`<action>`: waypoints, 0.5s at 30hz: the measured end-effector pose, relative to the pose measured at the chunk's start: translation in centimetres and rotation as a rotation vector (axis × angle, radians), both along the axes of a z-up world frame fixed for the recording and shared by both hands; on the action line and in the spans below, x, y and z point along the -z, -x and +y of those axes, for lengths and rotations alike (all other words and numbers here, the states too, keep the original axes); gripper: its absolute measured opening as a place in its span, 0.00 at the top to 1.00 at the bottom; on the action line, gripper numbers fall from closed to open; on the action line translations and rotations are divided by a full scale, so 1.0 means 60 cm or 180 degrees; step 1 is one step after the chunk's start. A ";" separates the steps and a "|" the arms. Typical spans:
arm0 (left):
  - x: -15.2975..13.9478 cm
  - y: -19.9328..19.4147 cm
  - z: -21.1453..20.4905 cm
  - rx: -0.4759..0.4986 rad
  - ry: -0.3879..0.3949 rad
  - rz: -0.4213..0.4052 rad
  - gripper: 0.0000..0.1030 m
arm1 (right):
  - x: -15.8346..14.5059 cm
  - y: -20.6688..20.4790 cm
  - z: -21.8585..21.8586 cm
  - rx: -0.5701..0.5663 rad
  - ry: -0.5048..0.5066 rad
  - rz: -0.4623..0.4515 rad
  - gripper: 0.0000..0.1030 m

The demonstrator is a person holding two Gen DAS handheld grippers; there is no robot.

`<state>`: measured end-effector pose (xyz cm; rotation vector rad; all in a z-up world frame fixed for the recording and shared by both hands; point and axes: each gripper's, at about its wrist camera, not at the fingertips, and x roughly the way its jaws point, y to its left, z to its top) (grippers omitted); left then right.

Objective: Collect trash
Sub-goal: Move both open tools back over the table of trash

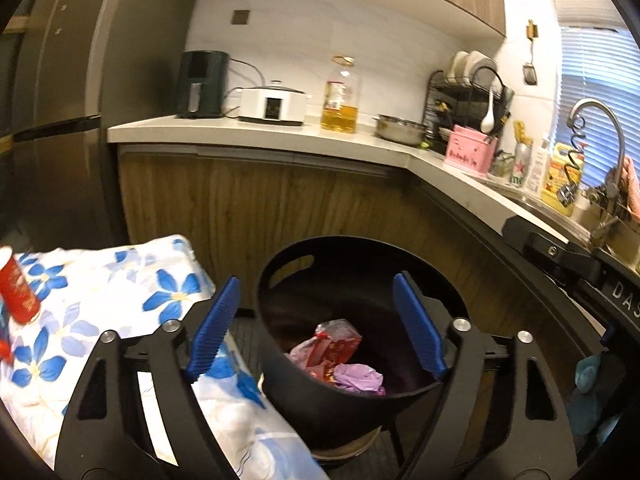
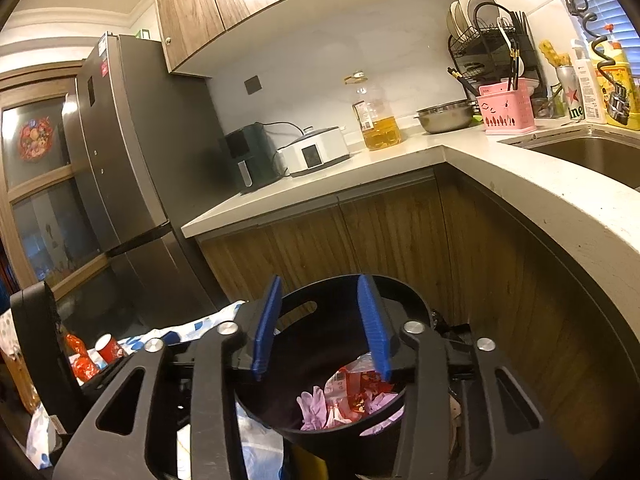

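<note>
A black round bin (image 1: 276, 280) stands on the floor between a table and the cabinets. Inside it lie a red wrapper (image 1: 336, 344) and crumpled purple pieces (image 1: 360, 378). My left gripper (image 1: 317, 280) hangs over the bin's mouth, open wide with nothing between its blue pads. The right wrist view shows the same bin (image 2: 404, 292) with a purple glove (image 2: 312, 404) and red wrappers (image 2: 364, 388) in it. My right gripper (image 2: 320, 280) is open above the rim, holding nothing. A red cup (image 1: 16, 288) stands on the flowered tablecloth (image 1: 120, 280) at the left.
The red cup (image 2: 110, 348) and red wrappers (image 2: 80, 360) sit on the table to the left of the bin. An L-shaped counter (image 2: 520, 184) with appliances, an oil bottle (image 2: 376, 116) and a sink wraps behind and to the right. A fridge (image 2: 132, 168) stands at the left.
</note>
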<state>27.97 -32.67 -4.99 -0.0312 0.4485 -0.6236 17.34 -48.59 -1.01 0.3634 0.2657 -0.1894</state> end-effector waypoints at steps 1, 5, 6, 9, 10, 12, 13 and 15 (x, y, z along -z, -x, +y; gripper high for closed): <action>0.000 0.003 0.008 -0.0053 0.0008 0.0009 0.19 | 0.000 0.003 0.004 -0.0001 0.0011 -0.0003 0.51; 0.003 0.022 0.054 -0.0337 0.0024 -0.0001 0.12 | 0.003 0.015 0.023 -0.0023 0.0040 -0.0009 0.40; 0.004 0.027 0.066 -0.0407 0.0022 -0.0015 0.11 | 0.004 0.018 0.027 -0.0029 0.0048 -0.0013 0.39; 0.003 0.044 0.100 -0.0581 0.0013 -0.0078 0.09 | 0.005 0.027 0.042 -0.0055 0.0062 -0.0020 0.34; 0.004 0.052 0.115 -0.0661 -0.0005 -0.0113 0.09 | 0.005 0.031 0.047 -0.0065 0.0067 -0.0030 0.33; 0.003 0.063 0.134 -0.0797 -0.0032 -0.0174 0.07 | 0.006 0.037 0.058 -0.0088 0.0072 -0.0040 0.32; 0.003 0.067 0.144 -0.0865 -0.0042 -0.0195 0.07 | 0.006 0.040 0.063 -0.0100 0.0067 -0.0041 0.32; 0.004 0.080 0.174 -0.0994 -0.0032 -0.0219 0.07 | 0.008 0.046 0.078 -0.0147 0.0062 -0.0043 0.31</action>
